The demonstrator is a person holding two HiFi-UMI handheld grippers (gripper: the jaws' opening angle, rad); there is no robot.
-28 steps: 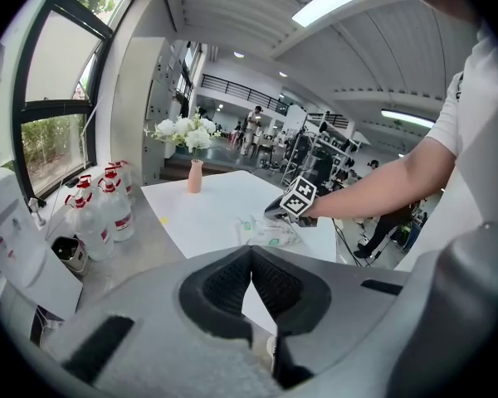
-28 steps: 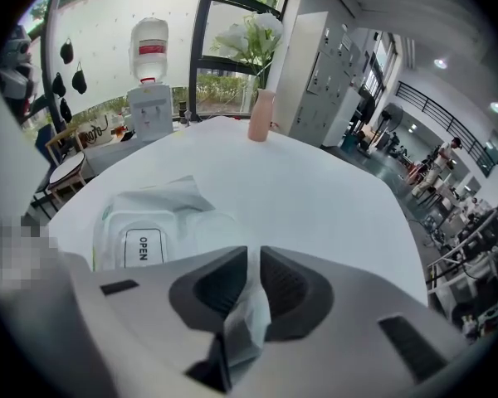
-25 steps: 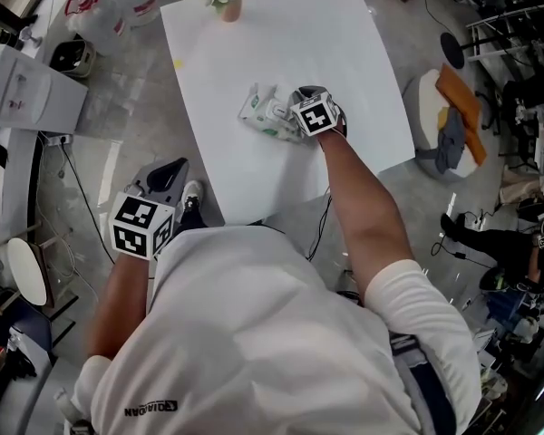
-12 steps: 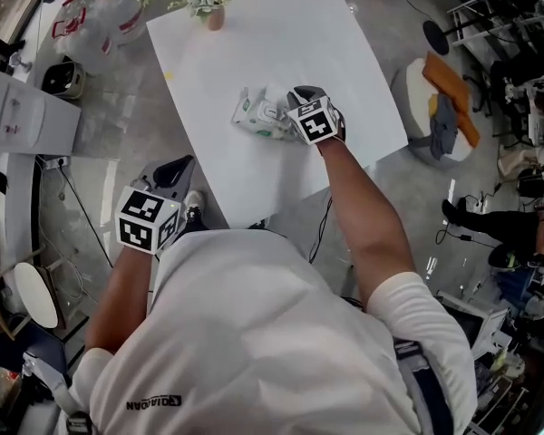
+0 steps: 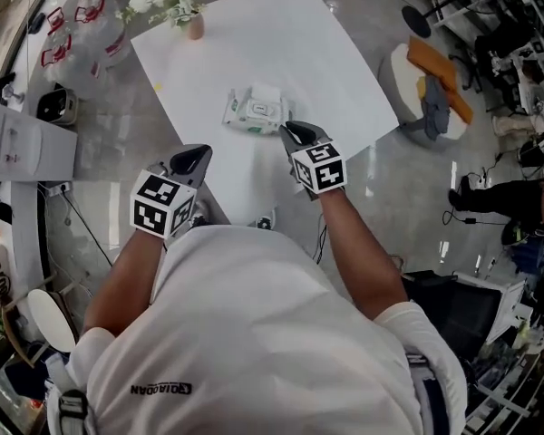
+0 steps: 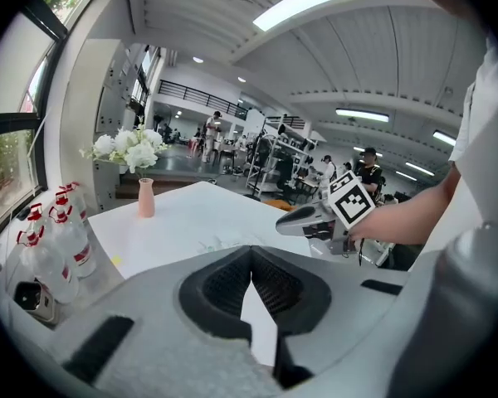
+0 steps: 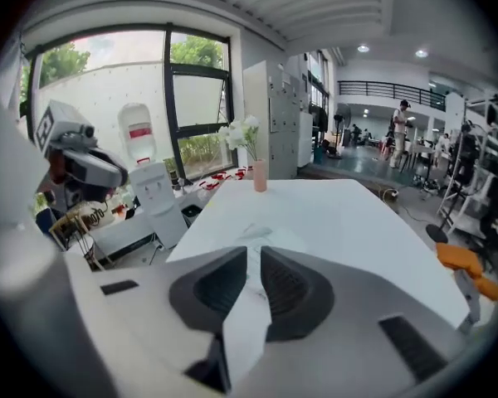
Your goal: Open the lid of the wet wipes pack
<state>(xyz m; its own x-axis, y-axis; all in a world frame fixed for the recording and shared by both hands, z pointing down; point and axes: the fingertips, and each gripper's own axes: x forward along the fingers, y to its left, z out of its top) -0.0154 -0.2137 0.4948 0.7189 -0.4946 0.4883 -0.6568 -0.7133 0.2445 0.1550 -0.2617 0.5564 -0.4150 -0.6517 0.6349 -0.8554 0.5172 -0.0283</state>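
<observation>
Head view. The wet wipes pack (image 5: 252,111) lies flat on the white table (image 5: 254,43), about mid-table. Its long axis runs across the picture, the right end swung slightly toward the far side. The right gripper (image 5: 293,132) points at the pack's near right corner, tips just beside it; I cannot tell whether they touch. The left gripper (image 5: 192,159) sits over the table's near left edge, apart from the pack. A pale flap shows at the pack's far right. I cannot tell whether it is the lid. The vase (image 5: 194,27) of flowers stands at the far left corner.

Left gripper view. The jaws meet at the tips and clench on nothing; white table shows through the wedge behind them. The pack is only a faint mark past the jaw edge, mostly hidden.

Right gripper view. The jaws stand slightly apart and have just been opening. Nothing is between them. The pack (image 7: 257,232) is a blurred pale shape on the table just beyond the tips, its print unreadable.
</observation>
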